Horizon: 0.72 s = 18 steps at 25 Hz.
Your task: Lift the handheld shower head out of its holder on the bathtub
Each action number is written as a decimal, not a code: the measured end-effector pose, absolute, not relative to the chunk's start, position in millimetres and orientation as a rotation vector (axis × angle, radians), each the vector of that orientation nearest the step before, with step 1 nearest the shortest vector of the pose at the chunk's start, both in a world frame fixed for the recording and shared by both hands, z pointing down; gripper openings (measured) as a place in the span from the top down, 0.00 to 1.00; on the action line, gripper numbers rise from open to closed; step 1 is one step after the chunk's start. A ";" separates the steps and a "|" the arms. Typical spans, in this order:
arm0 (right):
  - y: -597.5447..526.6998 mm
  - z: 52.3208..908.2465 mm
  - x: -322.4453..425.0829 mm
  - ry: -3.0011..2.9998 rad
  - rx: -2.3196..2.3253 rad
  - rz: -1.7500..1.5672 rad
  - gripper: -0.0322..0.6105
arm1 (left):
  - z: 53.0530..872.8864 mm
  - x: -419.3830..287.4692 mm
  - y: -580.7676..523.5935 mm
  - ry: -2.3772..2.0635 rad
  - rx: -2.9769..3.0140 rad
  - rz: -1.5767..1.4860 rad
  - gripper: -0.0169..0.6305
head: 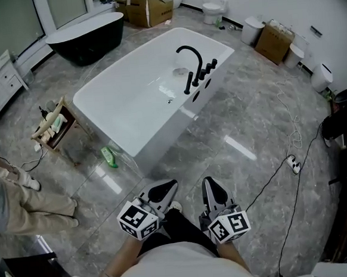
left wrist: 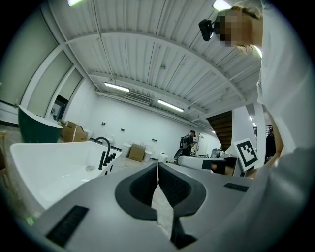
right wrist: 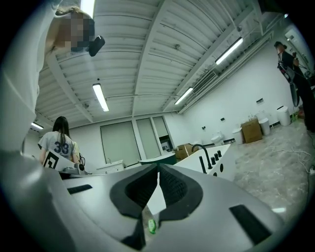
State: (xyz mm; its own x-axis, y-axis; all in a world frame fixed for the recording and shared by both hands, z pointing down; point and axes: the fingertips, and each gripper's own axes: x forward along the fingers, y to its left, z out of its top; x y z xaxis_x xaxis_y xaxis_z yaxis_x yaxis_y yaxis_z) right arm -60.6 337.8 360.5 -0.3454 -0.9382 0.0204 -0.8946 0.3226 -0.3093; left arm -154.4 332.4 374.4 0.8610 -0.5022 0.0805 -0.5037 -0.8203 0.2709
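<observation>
The white bathtub point(head: 129, 108) stands in the middle of the floor ahead of me. On its right rim are a black arched faucet point(head: 190, 51), a row of black knobs point(head: 207, 69) and the black handheld shower head point(head: 188, 83), upright in its holder. Both grippers hang low in the head view, well short of the tub. My left gripper point(head: 168, 186) is shut with nothing in it, and so is my right gripper point(head: 207, 185). The left gripper view has the tub point(left wrist: 44, 170) and faucet point(left wrist: 105, 146) at its left. In the right gripper view the faucet point(right wrist: 201, 149) is to the right of the jaw tips.
A black tub point(head: 87, 34) and cardboard boxes point(head: 148, 8) stand at the back. Left of the white tub are a wooden rack point(head: 53, 126) and a green bottle point(head: 109, 156). A cable point(head: 291, 155) trails across the floor at right. A person point(head: 23, 200) stands at left.
</observation>
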 end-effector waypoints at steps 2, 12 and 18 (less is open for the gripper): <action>319.6 357.9 -52.7 2.411 -1.691 -0.391 0.92 | 373.1 -146.4 315.3 -0.760 2.758 0.002 0.96; 245.3 356.8 -21.2 2.389 -1.705 -0.409 0.92 | 367.5 -116.0 242.8 -0.781 2.747 -0.007 0.96; 209.8 362.8 -9.1 2.397 -1.698 -0.409 0.92 | 375.0 -107.5 205.5 -0.808 2.738 0.000 0.95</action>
State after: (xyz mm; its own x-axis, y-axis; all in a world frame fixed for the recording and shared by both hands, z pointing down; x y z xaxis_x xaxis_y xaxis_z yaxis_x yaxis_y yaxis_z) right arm -9.1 209.8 362.8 -0.3340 -0.9424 0.0156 -0.8942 0.3116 -0.3215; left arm -107.5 205.5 375.0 0.8432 -0.5316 0.0798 -0.5315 -0.8023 0.2716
